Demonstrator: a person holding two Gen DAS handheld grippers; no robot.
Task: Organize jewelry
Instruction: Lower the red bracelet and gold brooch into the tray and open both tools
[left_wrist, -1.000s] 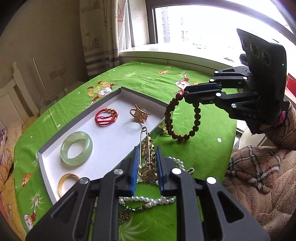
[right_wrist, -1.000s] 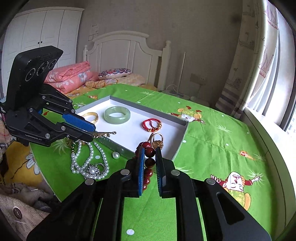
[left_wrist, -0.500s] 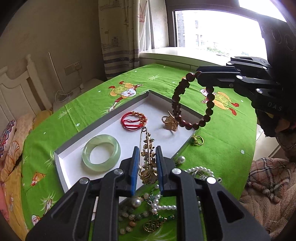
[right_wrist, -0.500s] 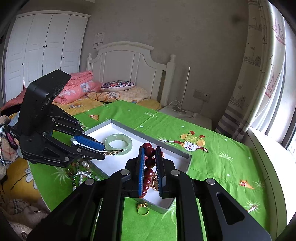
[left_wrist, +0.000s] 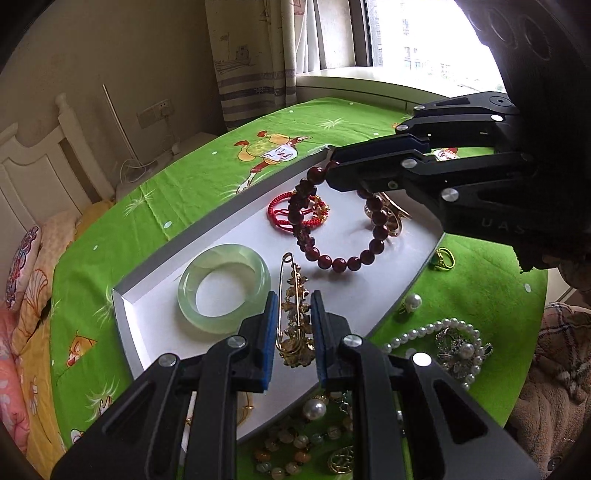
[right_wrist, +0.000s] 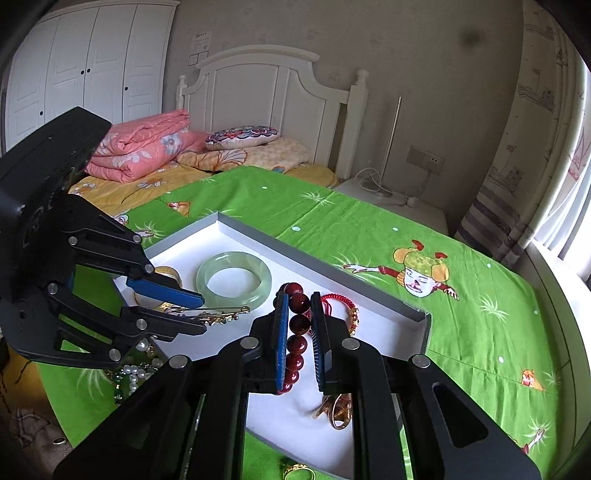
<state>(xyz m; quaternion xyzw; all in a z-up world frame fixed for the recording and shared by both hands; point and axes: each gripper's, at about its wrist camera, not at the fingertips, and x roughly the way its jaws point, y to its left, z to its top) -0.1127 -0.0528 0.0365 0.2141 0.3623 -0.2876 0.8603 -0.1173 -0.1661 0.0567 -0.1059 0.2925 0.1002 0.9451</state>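
The white tray (left_wrist: 144, 295) holds a jade bangle (left_wrist: 226, 282) and red cord bracelet (left_wrist: 291, 210). Above it, the left tool (left_wrist: 293, 332) is clamped on a gold brooch (left_wrist: 293, 306) and the right tool (right_wrist: 300, 332) on a bead bracelet (left_wrist: 332, 236).

- Left wrist view: close above the white tray (left_wrist: 127, 310), angled down, facing the window (left_wrist: 417, 37).
- Right wrist view: close, angled down, facing the headboard (right_wrist: 273, 88).
- Both views cover the tray.

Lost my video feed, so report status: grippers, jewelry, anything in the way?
Left gripper shut on gold brooch pin. Right gripper shut on dark red bead bracelet, hanging over white tray. Jade bangle and red cord bracelet lie below.
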